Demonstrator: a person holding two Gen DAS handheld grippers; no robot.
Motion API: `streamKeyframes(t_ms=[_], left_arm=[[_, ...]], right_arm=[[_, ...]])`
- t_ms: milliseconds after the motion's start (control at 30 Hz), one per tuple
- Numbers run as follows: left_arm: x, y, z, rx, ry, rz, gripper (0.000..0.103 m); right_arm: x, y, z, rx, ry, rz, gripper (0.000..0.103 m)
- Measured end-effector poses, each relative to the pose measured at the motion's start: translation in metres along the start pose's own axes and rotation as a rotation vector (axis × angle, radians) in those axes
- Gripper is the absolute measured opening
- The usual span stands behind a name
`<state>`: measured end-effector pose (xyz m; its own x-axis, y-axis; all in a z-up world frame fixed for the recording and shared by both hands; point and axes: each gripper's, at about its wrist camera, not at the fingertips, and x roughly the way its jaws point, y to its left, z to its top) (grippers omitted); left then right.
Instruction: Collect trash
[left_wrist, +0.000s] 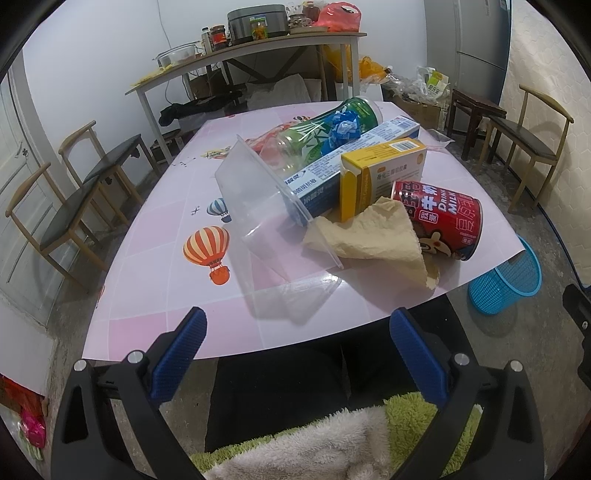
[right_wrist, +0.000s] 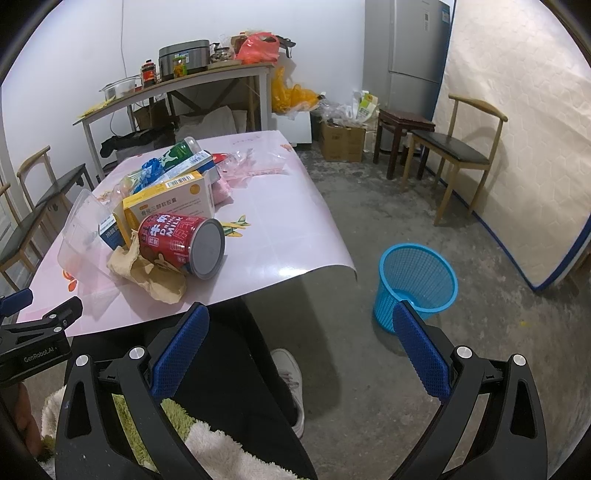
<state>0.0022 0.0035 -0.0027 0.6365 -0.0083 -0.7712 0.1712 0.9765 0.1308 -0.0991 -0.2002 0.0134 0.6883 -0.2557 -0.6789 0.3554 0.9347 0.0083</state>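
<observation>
Trash (left_wrist: 369, 192) beyond spread left gripper (left_wrist: 299, 350)

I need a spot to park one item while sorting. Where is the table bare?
Bare: the table left of the clear container, around the balloon print, and right of the red can. Crowded: can, yellow box and crumpled paper piled together.

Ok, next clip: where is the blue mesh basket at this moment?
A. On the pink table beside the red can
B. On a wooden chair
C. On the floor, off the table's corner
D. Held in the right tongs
C: the blue mesh basket stands upright on the concrete floor beyond the table corner, with no trash visible inside; both tongs are open and hold nothing.
</observation>
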Motion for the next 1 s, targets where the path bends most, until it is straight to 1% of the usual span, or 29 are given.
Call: streamKeyframes(t_ms=[1000], left_arm=[[0.0008, -0.0004, 0.0, 0.002, 0.002, 0.001, 0.097]], right_arm=[[0.0086, 0.0066, 0.0032, 0.001, 0.008, 0.003, 0.096]])
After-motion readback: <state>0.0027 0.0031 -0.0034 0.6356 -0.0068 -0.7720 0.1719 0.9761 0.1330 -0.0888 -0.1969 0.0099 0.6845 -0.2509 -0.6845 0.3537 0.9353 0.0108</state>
